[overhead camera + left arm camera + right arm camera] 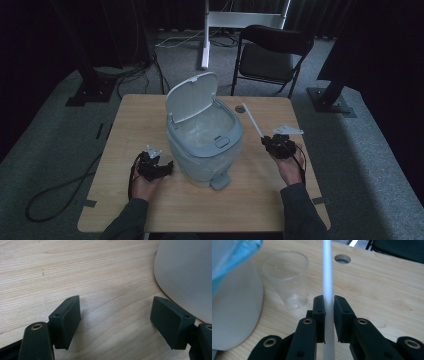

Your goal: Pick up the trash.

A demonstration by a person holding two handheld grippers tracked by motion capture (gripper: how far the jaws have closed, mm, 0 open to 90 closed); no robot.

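Note:
A grey pedal bin (205, 150) stands in the middle of the wooden table (150, 210), its lid (191, 97) up and a liner inside. My right gripper (268, 142) is to the right of the bin, shut on a thin white straw (251, 119) that slants up and away. In the right gripper view the straw (327, 277) runs straight up between the pads of my right gripper (329, 300). A clear plastic cup (287, 277) stands just beyond, beside the bin wall (234, 312). My left gripper (167, 167) rests left of the bin, open over bare wood (116, 320).
The bin's foot pedal (220, 182) sticks out toward the near edge. A round hole (342, 258) is in the tabletop behind the cup. A folding chair (272, 52) and a white stand (206, 35) are beyond the table. Cables lie on the floor at the left.

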